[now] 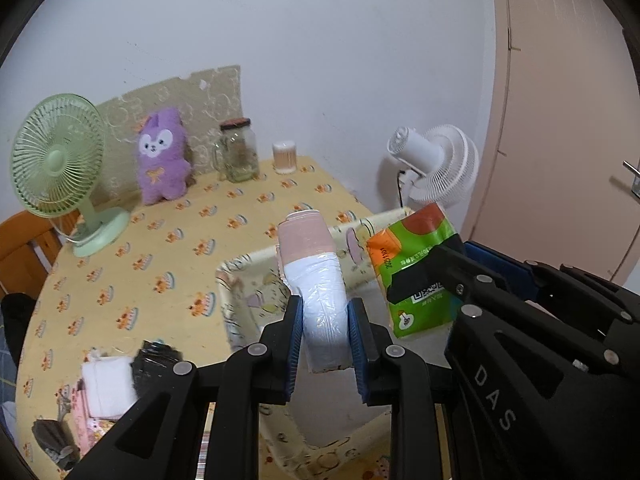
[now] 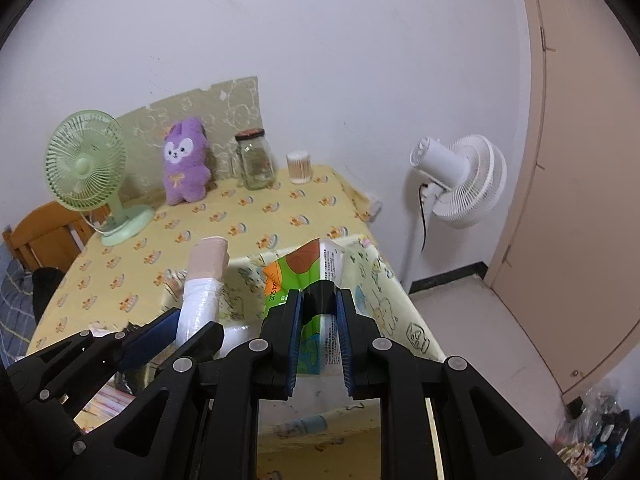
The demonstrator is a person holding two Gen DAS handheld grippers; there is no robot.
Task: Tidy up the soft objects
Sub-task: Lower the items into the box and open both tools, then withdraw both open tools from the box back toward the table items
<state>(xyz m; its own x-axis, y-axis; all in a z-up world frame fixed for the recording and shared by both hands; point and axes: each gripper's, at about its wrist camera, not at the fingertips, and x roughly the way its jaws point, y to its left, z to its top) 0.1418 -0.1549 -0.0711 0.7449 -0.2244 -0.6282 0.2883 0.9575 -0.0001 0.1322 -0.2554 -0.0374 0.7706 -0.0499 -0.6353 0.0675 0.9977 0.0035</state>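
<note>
My left gripper (image 1: 325, 312) is shut on a white and pink roll of bags (image 1: 316, 272) and holds it above a yellow cartoon-print fabric box (image 1: 240, 300). My right gripper (image 2: 318, 304) is shut on a green and orange tissue pack (image 2: 304, 272) and holds it over the same box (image 2: 384, 292). In the left wrist view the tissue pack (image 1: 416, 264) hangs at the right. In the right wrist view the roll (image 2: 202, 288) is at the left. A purple plush toy (image 1: 162, 156) stands at the table's back.
A green desk fan (image 1: 60, 160), a glass jar (image 1: 238, 150) and a cotton-swab tub (image 1: 285, 156) stand at the back of the yellow table (image 1: 140, 264). Folded white and black soft items (image 1: 116, 380) lie front left. A white fan (image 2: 460, 180) stands right, by a door.
</note>
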